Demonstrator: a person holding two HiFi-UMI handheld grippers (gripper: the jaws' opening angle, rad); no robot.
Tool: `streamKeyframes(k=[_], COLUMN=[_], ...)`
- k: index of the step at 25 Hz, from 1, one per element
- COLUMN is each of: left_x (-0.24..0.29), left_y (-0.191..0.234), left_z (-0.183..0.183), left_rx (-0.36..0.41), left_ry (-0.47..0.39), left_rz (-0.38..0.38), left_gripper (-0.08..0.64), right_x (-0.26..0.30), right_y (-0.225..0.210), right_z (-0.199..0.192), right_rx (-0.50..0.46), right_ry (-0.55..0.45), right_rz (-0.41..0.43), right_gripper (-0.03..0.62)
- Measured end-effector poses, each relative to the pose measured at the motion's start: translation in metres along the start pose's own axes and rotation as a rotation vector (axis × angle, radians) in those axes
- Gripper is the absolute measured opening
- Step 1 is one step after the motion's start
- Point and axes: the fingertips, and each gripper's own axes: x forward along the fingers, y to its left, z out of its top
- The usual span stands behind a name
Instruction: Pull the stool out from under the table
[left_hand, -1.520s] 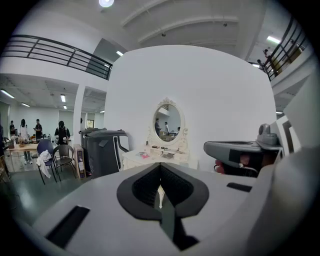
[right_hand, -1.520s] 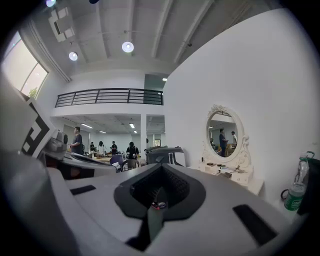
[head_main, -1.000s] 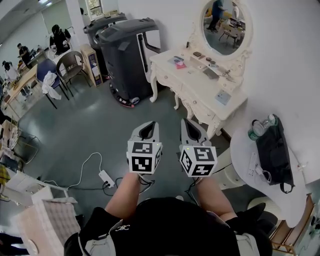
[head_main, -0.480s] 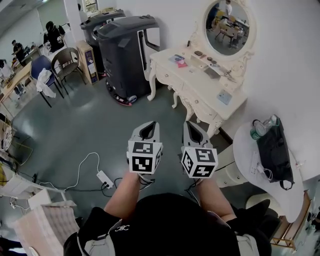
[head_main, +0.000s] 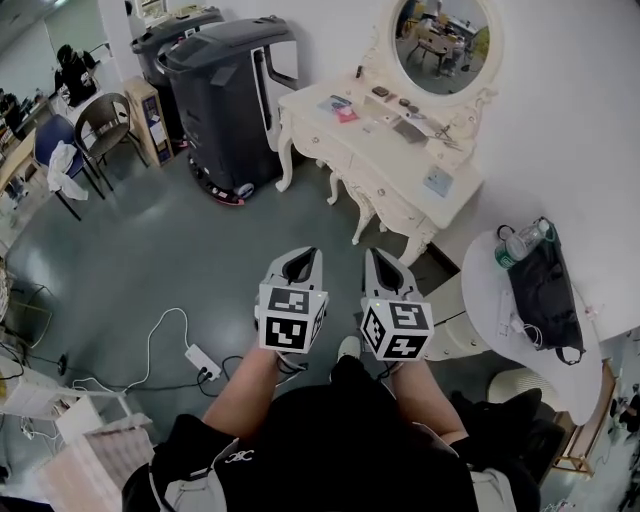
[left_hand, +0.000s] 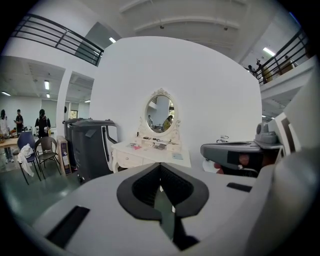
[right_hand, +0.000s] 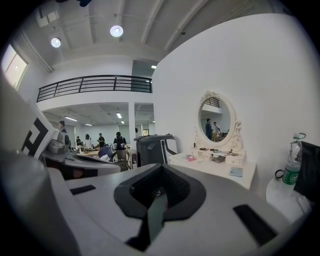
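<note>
The cream-coloured upholstered stool (head_main: 447, 318) shows only in part in the head view, low at the right. It stands on the floor just right of the right gripper (head_main: 386, 262), its far side tucked under the rim of the small round white table (head_main: 480, 282). Neither gripper touches it.

The right gripper's jaws are pressed together with nothing between them, as the right gripper view (right_hand: 159, 174) shows. The left gripper (head_main: 300, 258) hangs beside it at about the same height, well apart from the stool. Its jaws are likewise closed and empty in its own view (left_hand: 161, 170).

A black fabric bag (head_main: 547, 300) lies on the round table, and a clear plastic bottle with a green label (head_main: 520, 243) stands at the bag's far end. Beyond the grippers a white carved dressing table (head_main: 395, 165) stands against the wall with an oval mirror (head_main: 440, 35) above it and small items scattered on top. A dark grey wheeled machine (head_main: 225, 100) stands left of it. A white power strip (head_main: 200, 362) with its cable lies on the grey-green floor (head_main: 150, 250) left of the left gripper
</note>
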Motion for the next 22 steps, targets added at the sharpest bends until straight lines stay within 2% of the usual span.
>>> streamKeyframes(k=[6, 14, 22], left_x=[0.055, 0.144, 0.223], left_y=[0.006, 0.007, -0.008], left_z=[0.020, 0.083, 0.093], left_rx=[0.038, 0.073, 0.063], left_ry=[0.002, -0.046, -0.004], left_rz=[0.012, 0.062, 0.069], left_gripper=[0.006, 0.006, 0.006], right_x=[0.047, 0.117, 0.163], right_y=[-0.044, -0.109, -0.176], right_z=[0.017, 0.058, 0.054], right_rx=[0.019, -0.003, 0.007], right_ry=[-0.032, -0.063, -0.015], right_rz=[0.005, 0.049, 0.065], right_gripper=[0.005, 0.005, 0.005])
